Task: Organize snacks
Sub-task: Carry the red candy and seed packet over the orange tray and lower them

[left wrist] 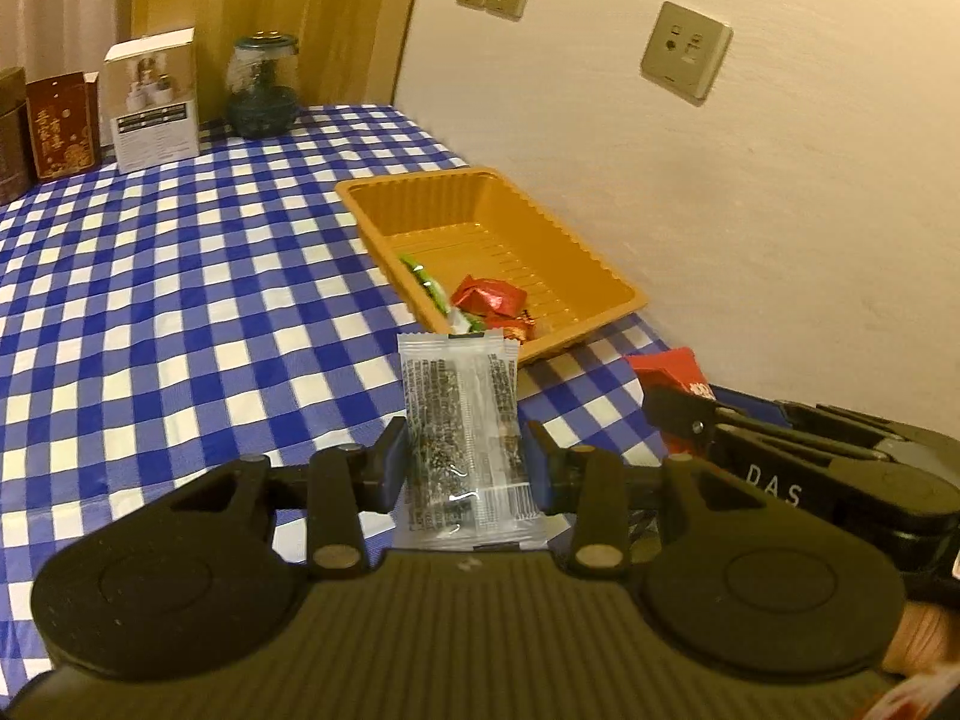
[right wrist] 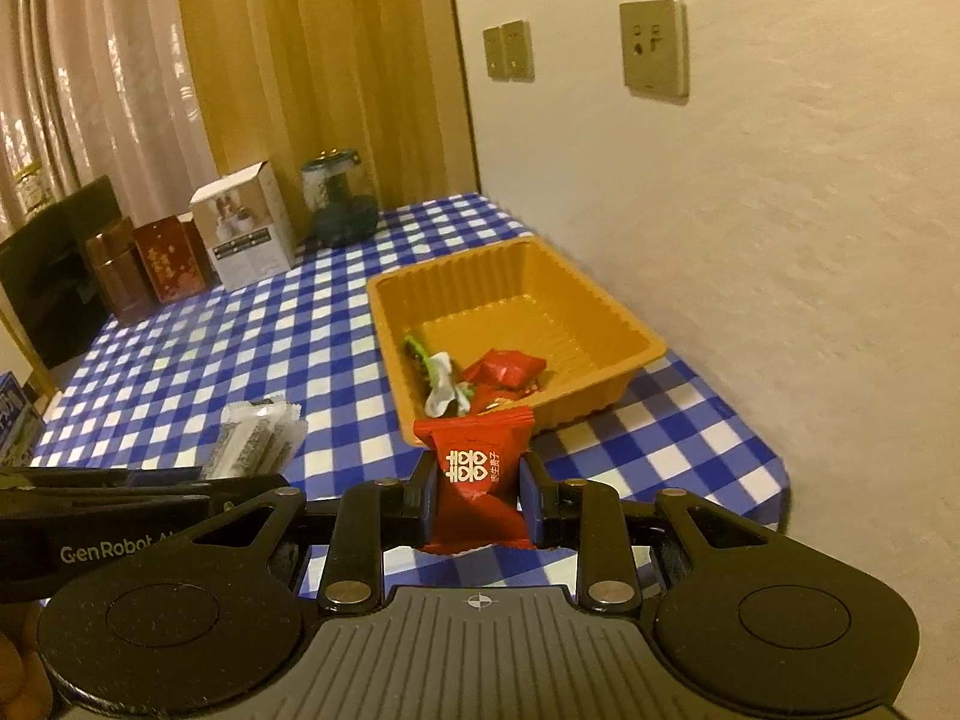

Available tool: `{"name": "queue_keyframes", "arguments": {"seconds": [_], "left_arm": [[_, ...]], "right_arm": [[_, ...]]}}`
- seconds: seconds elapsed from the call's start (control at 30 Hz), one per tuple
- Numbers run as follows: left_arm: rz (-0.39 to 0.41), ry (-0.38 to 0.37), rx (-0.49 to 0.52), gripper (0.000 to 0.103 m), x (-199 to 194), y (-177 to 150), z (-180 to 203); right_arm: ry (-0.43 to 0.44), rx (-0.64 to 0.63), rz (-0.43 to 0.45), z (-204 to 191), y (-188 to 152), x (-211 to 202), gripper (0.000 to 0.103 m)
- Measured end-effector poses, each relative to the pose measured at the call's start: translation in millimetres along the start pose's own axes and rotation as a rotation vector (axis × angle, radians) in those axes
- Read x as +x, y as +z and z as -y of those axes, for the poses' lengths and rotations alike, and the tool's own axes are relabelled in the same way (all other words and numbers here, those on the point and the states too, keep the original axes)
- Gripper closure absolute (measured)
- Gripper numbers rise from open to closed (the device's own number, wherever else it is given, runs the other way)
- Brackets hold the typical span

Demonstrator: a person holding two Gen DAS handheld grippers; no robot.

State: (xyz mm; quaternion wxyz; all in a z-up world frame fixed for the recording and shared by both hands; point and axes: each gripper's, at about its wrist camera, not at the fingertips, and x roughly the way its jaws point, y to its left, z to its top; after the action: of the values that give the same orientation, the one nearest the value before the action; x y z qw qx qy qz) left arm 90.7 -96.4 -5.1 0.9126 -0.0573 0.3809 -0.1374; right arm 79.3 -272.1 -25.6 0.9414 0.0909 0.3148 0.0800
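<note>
Right now I'm gripping a clear snack packet (left wrist: 462, 420) in my left gripper (left wrist: 465, 456) and a red candy packet (right wrist: 477, 474) in my right gripper (right wrist: 477, 498) — the orange tray (right wrist: 600, 306) sitting just ahead of both.

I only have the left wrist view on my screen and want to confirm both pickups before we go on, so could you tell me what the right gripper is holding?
Observer: The right gripper is shut on a red packet with white double-happiness characters, held upright between its pads.
Operator: Thank you. Is anything on the table left of the brown box that my view cuts off?
Observer: Yes, a round brown canister stands there, with a black panel behind it.
Operator: And how does my clear packet look from the other side?
Observer: From the right wrist view, the clear packet sticks up past the left gripper, above the checked tablecloth, short of the orange tray.
</note>
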Motion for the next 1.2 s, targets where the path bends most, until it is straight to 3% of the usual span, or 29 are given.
{"name": "queue_keyframes", "arguments": {"seconds": [0.63,1.2], "left_arm": [[0.0,-0.021,0.012,0.067,17,32,9],[-0.019,-0.024,0.0,0.067,91,91,2]], "right_arm": [[-0.017,0.029,0.024,16,32,9,0.075],[0.021,0.071,0.019,48,78,79,0.075]]}}
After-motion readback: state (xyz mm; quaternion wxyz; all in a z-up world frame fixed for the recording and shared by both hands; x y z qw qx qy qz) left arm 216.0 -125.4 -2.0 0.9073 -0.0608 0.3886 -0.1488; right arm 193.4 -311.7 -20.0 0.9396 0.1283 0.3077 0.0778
